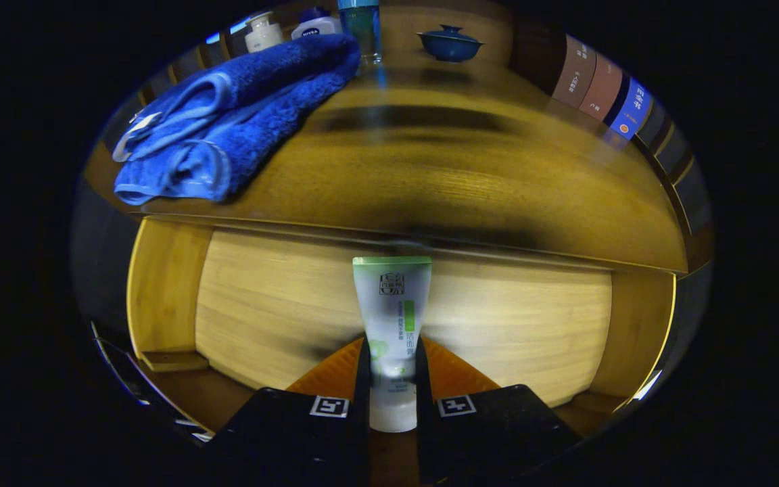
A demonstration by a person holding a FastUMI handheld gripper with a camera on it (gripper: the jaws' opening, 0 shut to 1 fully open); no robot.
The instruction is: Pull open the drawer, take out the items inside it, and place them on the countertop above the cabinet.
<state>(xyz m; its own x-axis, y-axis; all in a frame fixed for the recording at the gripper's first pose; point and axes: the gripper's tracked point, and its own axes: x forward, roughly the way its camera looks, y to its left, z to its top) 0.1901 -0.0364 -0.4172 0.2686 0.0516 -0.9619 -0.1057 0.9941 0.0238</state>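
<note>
A white tube with a green crimped end (391,318) stands upright between my fingers, cap down, and my gripper (393,379) is shut on its lower half. Behind and below it lies the open wooden drawer (166,291), its pale bottom board bare. Just beyond the drawer's back runs the front edge of the wooden countertop (470,182). The tube's green end reaches about level with that edge.
A folded blue towel (241,115) lies on the countertop's left part. At the back stand a blue-capped bottle (361,27), two small white containers (264,30), and a blue lidded bowl (450,44). Several books (599,84) stand at the right.
</note>
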